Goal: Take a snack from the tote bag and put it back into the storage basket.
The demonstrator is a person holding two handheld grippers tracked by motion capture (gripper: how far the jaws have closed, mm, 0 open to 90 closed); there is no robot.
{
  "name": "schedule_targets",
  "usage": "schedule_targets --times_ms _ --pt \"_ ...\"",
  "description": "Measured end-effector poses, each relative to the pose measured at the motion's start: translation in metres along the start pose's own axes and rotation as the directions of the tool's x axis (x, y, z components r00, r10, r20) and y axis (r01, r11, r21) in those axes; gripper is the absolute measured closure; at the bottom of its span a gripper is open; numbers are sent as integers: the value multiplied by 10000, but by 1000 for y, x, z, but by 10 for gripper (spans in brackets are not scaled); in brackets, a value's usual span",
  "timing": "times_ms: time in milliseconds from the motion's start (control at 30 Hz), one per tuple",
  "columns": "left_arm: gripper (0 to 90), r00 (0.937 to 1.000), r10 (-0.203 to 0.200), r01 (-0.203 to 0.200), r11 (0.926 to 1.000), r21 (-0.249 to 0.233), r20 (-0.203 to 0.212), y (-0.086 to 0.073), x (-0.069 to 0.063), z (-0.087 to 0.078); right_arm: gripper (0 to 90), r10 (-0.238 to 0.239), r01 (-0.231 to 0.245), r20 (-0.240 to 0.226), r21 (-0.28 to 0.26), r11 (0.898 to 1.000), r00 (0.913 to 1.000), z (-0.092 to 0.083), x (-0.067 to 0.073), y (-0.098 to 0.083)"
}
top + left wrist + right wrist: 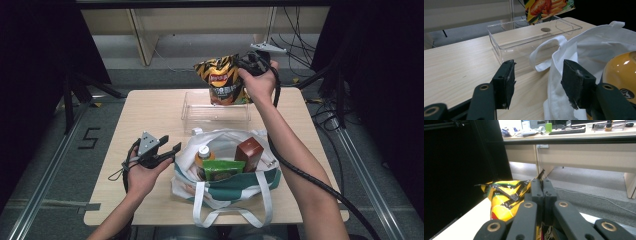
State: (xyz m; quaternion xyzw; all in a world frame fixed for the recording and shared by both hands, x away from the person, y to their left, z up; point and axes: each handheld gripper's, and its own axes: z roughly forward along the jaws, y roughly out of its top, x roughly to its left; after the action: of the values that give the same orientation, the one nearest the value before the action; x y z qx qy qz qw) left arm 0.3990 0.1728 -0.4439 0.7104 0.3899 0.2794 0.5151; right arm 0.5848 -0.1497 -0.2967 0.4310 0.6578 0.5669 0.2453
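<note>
In the high view the right gripper (250,64) is up near the top middle of the picture; its jaws are pinched tight on the top edge of a chip bag (222,80), and the bag hangs down from them in the air; the bag is yellow and black with a red label, and it hangs over the far side of a clear plastic box (192,114); I cannot tell if the bottom of the bag touches the box. In the right gripper view the right gripper (543,185) sits in the middle with its two black jaws pressed together, and the chip bag (504,202) shows crinkled at the lower left, squeezed between them.

The left gripper (169,145) is at the lower left of the high view, held in a hand (142,175) above the wooden table (145,107); its jaws stand wide apart and hold nothing; it is just to the left of a white tote bag (227,187), not touching it. In the left gripper view the left gripper (537,82) has an open gap between its jaws; the tote bag (596,42) fills the right side, the clear plastic box (499,47) lies behind near the top, and the chip bag (549,7) peeks in at the top edge.

Inside the tote bag in the high view are a bottle with a white cap (204,152), a green packet (222,170) and a brown carton (250,152).
</note>
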Motion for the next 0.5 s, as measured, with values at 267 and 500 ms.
schedule_targets --times_ms 267,500 --pt "436 10000 -85 85 9999 -63 2 1 0 0 900 -47 47 22 -70 10000 10000 5 2 3" --pt "436 9999 -45 47 9998 -211 103 1 -1 1 900 33 -34 -30 -60 10000 10000 9 6 4"
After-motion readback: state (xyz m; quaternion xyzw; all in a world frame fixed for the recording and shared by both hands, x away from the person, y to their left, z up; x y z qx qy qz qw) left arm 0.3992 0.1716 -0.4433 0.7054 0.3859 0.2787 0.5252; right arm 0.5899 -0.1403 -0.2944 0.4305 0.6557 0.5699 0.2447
